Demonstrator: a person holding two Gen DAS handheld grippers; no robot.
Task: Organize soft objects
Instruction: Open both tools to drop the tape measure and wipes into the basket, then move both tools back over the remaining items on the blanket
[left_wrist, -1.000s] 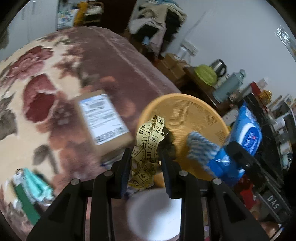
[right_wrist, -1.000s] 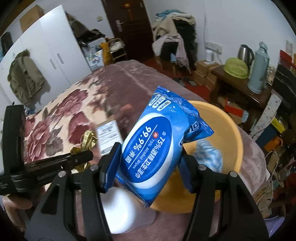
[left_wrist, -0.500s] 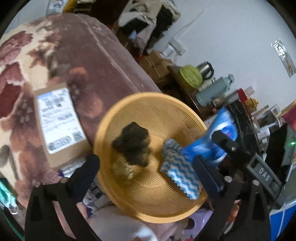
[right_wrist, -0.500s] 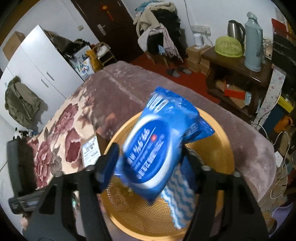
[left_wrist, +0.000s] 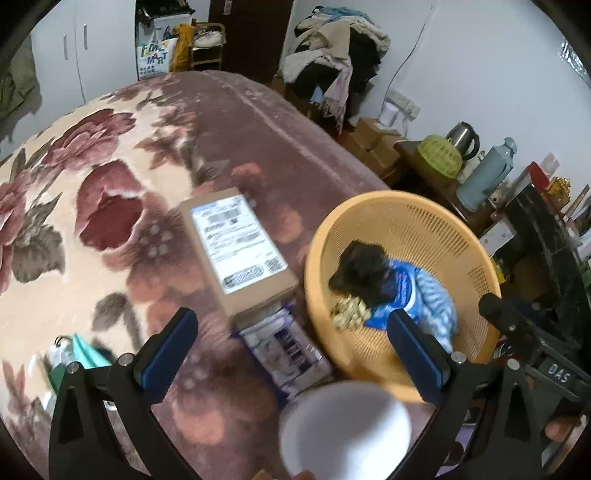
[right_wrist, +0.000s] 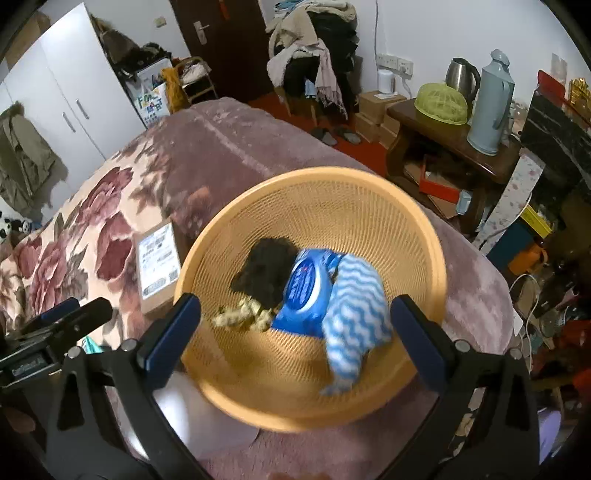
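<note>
Dropped since earlier: yellow measuring tape (right_wrist: 242, 317), blue wipes pack (right_wrist: 306, 291) now in orange mesh basket (right_wrist: 424, 236) | left gripper (left_wrist: 291, 343), right gripper (right_wrist: 295, 328): jaws just opened wide, empty | wipes pack: light, squashy, slippery; pinch mid-body

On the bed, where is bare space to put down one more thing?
The flowered blanket is bare left of and beyond the brown cardboard box. The purple packet, white round object and round orange mesh basket crowd the near side. In the basket, the near mesh is free.
</note>
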